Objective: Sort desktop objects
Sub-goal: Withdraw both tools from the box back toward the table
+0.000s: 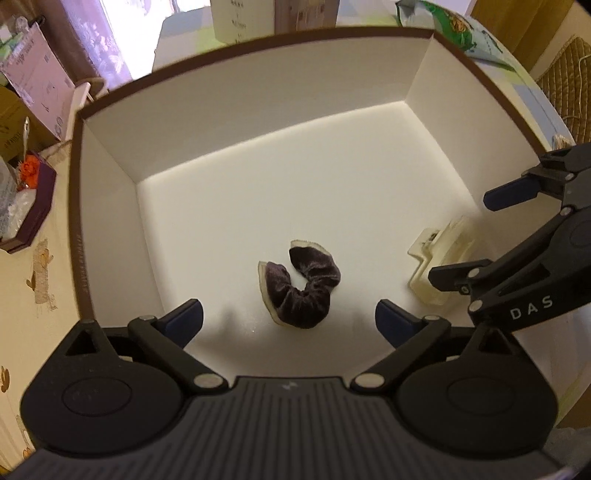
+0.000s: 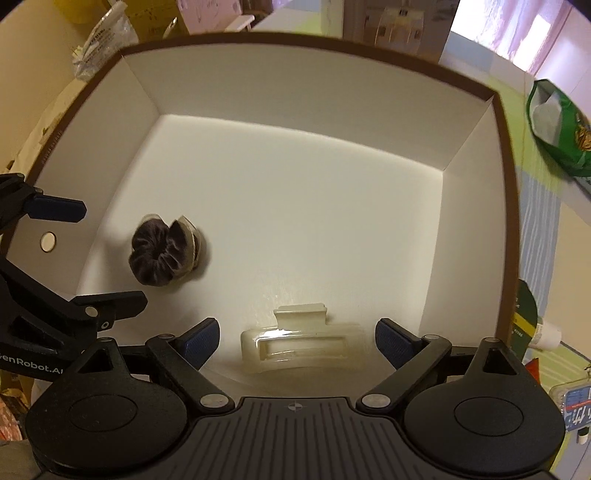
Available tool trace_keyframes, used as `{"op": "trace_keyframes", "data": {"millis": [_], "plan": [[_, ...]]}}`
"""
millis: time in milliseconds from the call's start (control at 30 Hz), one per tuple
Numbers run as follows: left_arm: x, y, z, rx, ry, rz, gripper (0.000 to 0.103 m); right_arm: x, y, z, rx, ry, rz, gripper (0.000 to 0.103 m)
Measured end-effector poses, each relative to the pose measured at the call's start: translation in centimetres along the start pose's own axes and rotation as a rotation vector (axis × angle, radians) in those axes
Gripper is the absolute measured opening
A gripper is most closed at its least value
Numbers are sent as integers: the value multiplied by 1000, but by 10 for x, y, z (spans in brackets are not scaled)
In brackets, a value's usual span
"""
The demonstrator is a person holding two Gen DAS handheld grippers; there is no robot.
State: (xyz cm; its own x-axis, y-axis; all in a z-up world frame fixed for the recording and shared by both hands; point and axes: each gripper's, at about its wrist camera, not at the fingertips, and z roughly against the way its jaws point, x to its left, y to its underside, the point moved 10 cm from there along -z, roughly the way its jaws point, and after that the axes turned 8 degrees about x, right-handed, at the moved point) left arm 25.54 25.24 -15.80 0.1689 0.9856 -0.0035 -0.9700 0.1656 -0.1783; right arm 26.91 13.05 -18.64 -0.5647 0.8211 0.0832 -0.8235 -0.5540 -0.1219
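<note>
A white box with a brown rim (image 1: 110,192) (image 2: 476,122) fills both views. On its floor lies a dark velvet scrunchie (image 1: 301,286) (image 2: 162,254) and a cream hair claw clip (image 1: 439,258) (image 2: 301,343). My left gripper (image 1: 288,319) hangs open above the scrunchie, nothing between its fingers. My right gripper (image 2: 297,341) hangs open over the clip, which lies between the fingertips without being touched. Each gripper shows at the edge of the other's view, the right one (image 1: 476,236) at far right, the left one (image 2: 99,254) at far left.
Around the box, the table holds a green snack bag (image 2: 561,129) (image 1: 458,26), a purple tray with small items (image 1: 26,210), cardboard boxes (image 1: 33,74) at the back left, a carton (image 1: 273,16) behind, and a blue card (image 2: 572,406) at right.
</note>
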Motion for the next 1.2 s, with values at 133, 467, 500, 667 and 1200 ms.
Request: {"op": "trace_keyframes", "data": {"millis": [133,467,500,667,1200], "plan": [[0,0,14,-35,-9,11,99,1,2,16,-41,2,-7,96],[-9,8,40,-97,-42,26,99,3,13,41,-111,11,-7,96],[-10,9,43,-102,-46,29,99,3,14,43,-117,10,-10,96],[-13,14,54,-129,-63,44,99,4,20,54,-153,3,-12,96],[-35,33,91,-213,-107,110,99,0,47,104,-332,-27,16,96]]}}
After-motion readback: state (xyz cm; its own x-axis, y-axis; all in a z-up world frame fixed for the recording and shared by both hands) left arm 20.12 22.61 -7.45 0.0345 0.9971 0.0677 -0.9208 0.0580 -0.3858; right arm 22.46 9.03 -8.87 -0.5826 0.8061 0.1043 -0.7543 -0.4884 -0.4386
